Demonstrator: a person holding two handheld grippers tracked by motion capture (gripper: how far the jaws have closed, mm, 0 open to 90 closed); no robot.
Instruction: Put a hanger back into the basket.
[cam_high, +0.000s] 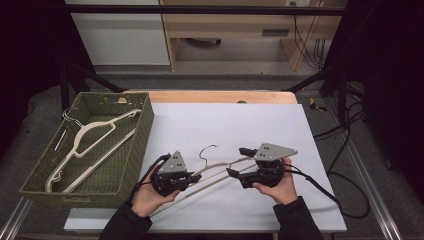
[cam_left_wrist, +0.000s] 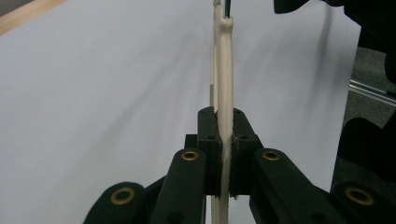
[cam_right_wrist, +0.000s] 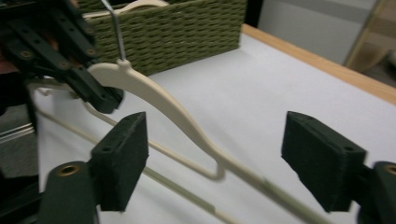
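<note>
Two claws are working over the white worktop (cam_high: 260, 125), one cream hanger (cam_high: 220, 170) lying between them, just right of the green basket (cam_high: 131, 165). Left claw (cam_left_wrist: 224, 156) is clamping tight on the hanger's arm, pads pressing both sides, the hanger running edge-on away from it. Right claw (cam_right_wrist: 219, 163) is standing wide, pads apart and touching nothing, with the hanger's other arm passing through the gap. The metal hook (cam_high: 207, 150) is sticking up near the middle. Another hanger (cam_high: 90, 142) is lying inside the basket.
</note>
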